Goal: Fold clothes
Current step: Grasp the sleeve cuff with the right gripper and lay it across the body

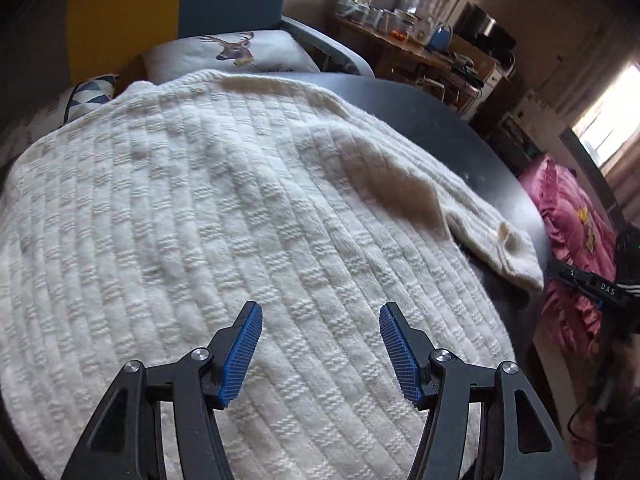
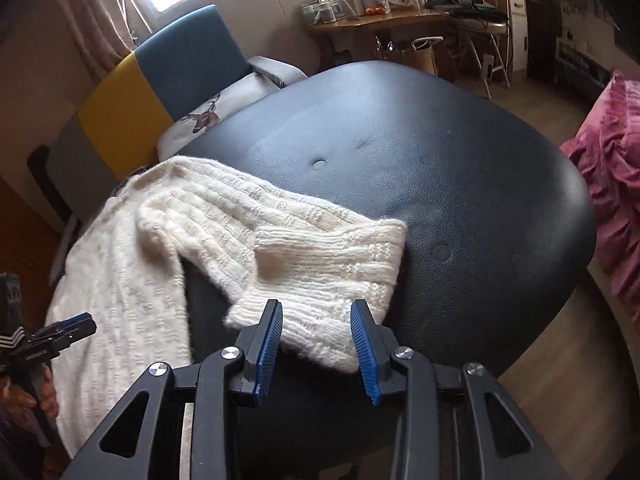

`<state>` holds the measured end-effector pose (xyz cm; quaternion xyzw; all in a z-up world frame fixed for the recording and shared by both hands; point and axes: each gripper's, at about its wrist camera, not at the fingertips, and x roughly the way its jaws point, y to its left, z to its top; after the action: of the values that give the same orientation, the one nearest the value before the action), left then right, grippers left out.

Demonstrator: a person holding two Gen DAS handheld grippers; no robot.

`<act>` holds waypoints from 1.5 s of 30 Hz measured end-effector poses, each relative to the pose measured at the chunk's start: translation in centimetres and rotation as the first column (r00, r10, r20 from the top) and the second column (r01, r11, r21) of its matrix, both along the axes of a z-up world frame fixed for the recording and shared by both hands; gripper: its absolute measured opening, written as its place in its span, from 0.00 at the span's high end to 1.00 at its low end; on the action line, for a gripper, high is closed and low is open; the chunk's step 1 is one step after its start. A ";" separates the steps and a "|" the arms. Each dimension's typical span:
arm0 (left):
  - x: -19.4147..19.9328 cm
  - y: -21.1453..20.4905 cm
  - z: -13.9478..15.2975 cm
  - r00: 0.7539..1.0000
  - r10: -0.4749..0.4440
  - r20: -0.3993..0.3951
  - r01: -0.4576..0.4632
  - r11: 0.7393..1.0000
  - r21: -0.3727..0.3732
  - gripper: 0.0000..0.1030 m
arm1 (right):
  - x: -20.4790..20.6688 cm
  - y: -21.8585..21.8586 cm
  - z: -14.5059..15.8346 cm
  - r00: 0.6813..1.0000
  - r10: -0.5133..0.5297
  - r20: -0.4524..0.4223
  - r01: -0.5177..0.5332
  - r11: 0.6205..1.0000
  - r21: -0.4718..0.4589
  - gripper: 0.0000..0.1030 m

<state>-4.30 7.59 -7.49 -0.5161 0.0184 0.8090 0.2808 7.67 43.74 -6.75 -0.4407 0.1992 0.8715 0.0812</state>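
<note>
A cream knitted sweater (image 1: 192, 208) lies spread over a round black padded table (image 1: 420, 112). My left gripper (image 1: 320, 312) hovers over the sweater's body, open, with nothing between its blue pads. One sleeve (image 2: 240, 216) runs across the black table top (image 2: 460, 152), its ribbed cuff (image 2: 332, 264) nearest me. My right gripper (image 2: 317, 308) stands at the cuff's end, open, with the cuff's edge lying between its fingers and not pinched. The left gripper (image 2: 72, 328) also shows at the left edge of the right wrist view, and the right gripper (image 1: 592, 284) at the right edge of the left wrist view.
A blue and yellow chair (image 2: 168, 76) with a deer-print pillow (image 2: 204, 118) stands behind the table. A pink cloth (image 2: 612, 184) is heaped on the right. A wooden desk (image 2: 384, 22) with jars is at the back. Wooden floor (image 2: 560, 344) surrounds the table.
</note>
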 end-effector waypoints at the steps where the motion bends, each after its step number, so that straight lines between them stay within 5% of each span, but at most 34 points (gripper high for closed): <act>1: 0.1 0.5 -0.5 1.000 -0.015 0.007 0.015 1.000 -0.011 0.40 | -0.4 -0.1 -0.5 1.000 -0.005 0.003 0.005 1.000 0.021 0.64; 4: -0.2 1.4 -1.9 0.999 -0.042 0.022 0.043 0.998 -0.041 0.39 | -1.4 -0.9 -2.0 1.000 0.004 0.005 -0.005 0.992 0.128 0.63; 8: 0.4 1.7 -2.4 0.998 -0.068 -0.012 0.068 0.997 -0.048 0.31 | -1.3 -3.5 -2.7 0.996 0.089 0.006 -0.085 0.933 0.350 0.61; 11: 0.9 1.6 -2.5 0.997 -0.072 -0.029 0.071 0.997 -0.031 0.26 | -1.6 -3.8 -2.6 0.991 0.126 0.052 -0.136 0.915 0.380 0.66; 15: 1.2 1.8 -2.5 0.996 -0.076 -0.043 0.075 0.997 -0.028 0.21 | -1.7 -2.5 -1.8 0.992 0.114 0.049 -0.124 0.950 0.286 0.90; 23: 1.0 1.2 -2.6 0.996 -0.074 -0.043 0.074 0.997 -0.003 0.20 | 1.0 7.0 2.9 0.975 -0.184 -0.124 0.195 0.977 0.084 0.95; 25: 0.9 1.1 -2.7 0.997 -0.070 -0.039 0.070 0.998 0.005 0.20 | 2.1 10.5 0.9 0.952 -0.291 -0.091 0.284 0.956 -0.080 0.92; 28: 0.9 1.1 -2.7 0.997 -0.067 -0.040 0.067 0.998 0.006 0.20 | 4.5 13.8 -2.6 0.909 -0.416 -0.014 0.394 0.872 -0.289 0.90; 31: 1.0 1.4 -2.7 0.996 -0.078 -0.048 0.078 0.997 -0.015 0.19 | 7.6 14.4 -2.5 0.865 -0.498 -0.054 0.455 0.826 -0.331 0.80; 35: 0.6 1.7 -2.2 0.995 -0.091 -0.039 0.090 0.996 -0.021 0.19 | 9.0 12.7 1.1 0.879 -0.458 -0.133 0.432 0.882 -0.187 0.79; 40: -1.1 2.2 0.1 0.995 -0.094 -0.017 0.094 0.995 0.013 0.19 | 5.8 8.8 5.4 0.940 -0.286 -0.185 0.301 0.952 0.057 0.73; 42: -1.9 3.3 2.3 0.993 -0.103 -0.058 0.105 0.994 0.033 0.19 | 3.1 7.6 4.5 0.978 -0.198 -0.071 0.207 0.966 0.152 0.67; 45: -4.2 6.2 5.2 0.983 -0.148 -0.104 0.155 0.986 0.059 0.19 | 0.0 6.5 1.9 0.990 -0.116 0.084 0.092 0.964 0.251 0.67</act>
<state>-8.46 13.83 -2.25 -0.4625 0.0443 0.8101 0.3575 7.63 50.26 -4.87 -0.4583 0.1081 0.8614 0.1905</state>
